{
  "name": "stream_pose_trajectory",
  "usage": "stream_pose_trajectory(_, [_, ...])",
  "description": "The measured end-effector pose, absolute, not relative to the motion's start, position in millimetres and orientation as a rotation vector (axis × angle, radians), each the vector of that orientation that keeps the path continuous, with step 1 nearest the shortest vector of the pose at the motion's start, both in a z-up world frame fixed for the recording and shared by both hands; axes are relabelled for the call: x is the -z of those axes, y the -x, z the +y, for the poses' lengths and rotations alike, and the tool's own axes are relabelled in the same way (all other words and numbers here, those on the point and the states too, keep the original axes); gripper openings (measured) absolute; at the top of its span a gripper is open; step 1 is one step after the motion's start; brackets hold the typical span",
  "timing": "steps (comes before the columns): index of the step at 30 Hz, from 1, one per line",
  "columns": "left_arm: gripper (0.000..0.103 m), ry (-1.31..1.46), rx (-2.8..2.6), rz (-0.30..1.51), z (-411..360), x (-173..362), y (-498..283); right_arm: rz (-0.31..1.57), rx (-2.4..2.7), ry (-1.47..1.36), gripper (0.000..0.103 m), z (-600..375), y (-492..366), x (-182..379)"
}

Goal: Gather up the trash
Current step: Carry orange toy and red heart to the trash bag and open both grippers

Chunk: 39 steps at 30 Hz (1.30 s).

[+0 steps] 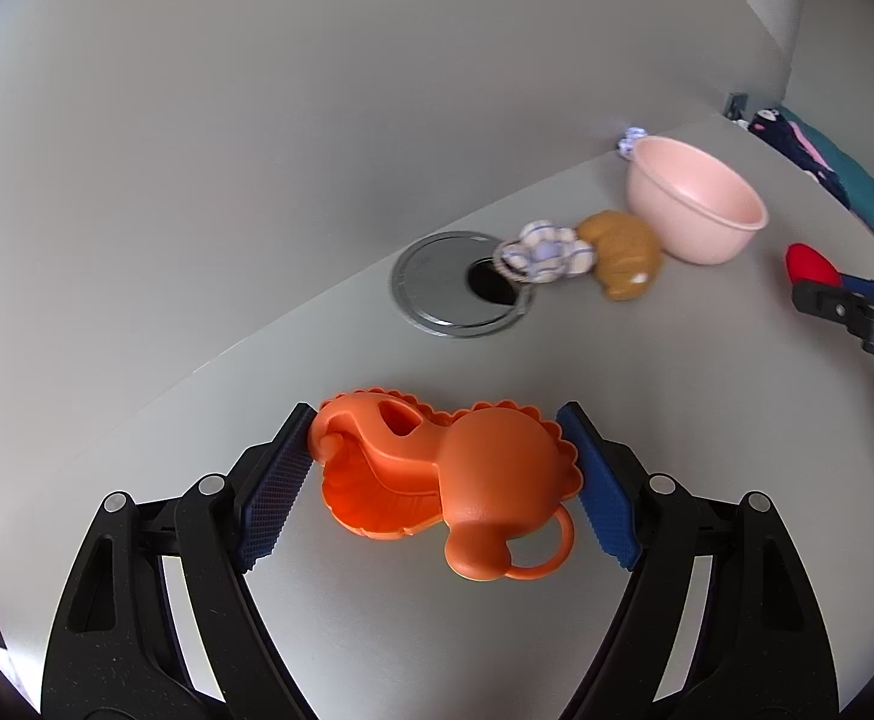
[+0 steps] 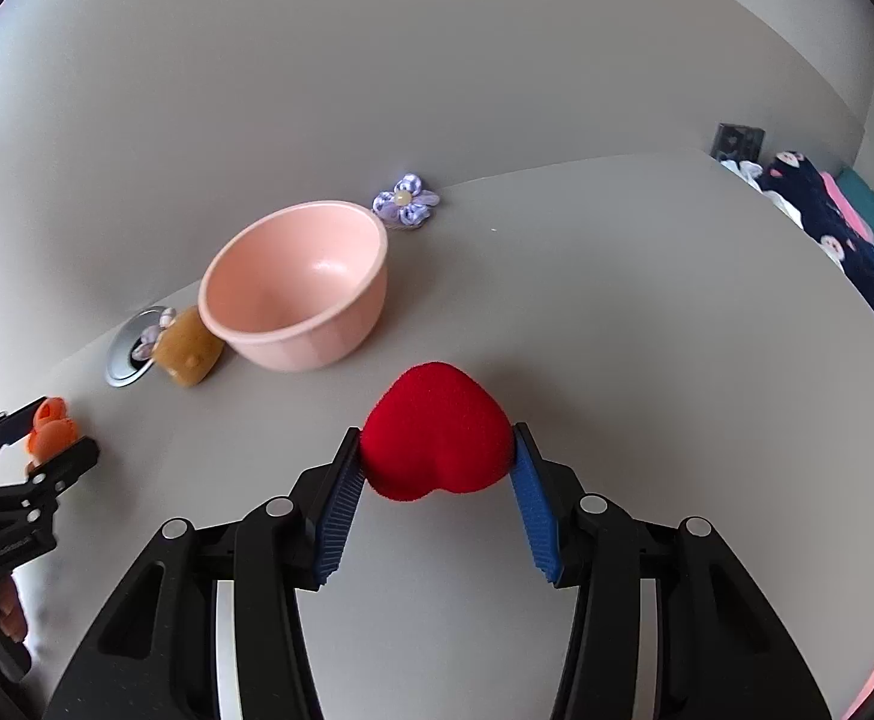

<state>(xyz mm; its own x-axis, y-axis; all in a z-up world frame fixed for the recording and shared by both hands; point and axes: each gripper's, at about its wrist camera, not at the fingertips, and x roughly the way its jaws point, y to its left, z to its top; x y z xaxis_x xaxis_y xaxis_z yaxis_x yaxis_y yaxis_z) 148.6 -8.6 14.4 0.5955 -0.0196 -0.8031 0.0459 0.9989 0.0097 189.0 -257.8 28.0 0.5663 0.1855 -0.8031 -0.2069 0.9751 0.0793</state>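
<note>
The left gripper has its jaws pinching an orange plastic toy that looks like two shell shapes joined with a ring at one end. One blue pad touches the toy's left tip and the other touches its frilly right edge. The toy lies on the desk, close in front of that gripper.

The right gripper has its jaws pinching a red fuzzy heart, one pad on each side. The heart also sits low on the desk.

Both things look caught, so the next good move is probably to lift them and carry them to the pink bowl — it is empty and sits near the back of the desk. The orange toy is bumpy and is held only at its ends, so it could twist or slip; a slow, level lift would help. The heart is soft, so a gentle squeeze should be enough.

Beside the bowl lies a brown toy, with a small cloth flower touching it — the flower lies partly over a round metal hole cover in the desk. Another purple flower lies behind the bowl.

The desk is plain grey and smooth, set against a pale wall. At the far right edge there is dark patterned cloth and some teal cloth.
</note>
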Motion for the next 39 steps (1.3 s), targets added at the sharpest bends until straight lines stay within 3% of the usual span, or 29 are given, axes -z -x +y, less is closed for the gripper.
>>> stream_pose_trajectory(17, [0.079,-0.087,0.129,0.878,-88,-54,-100,0.905,-0.232,-0.103,0.05,-336,-108,-63])
stream_pose_trajectory(39, [0.079,-0.262,0.391,0.842,-276,-55,-25,0.827,-0.061,-0.254,0.05,-499,4,-68])
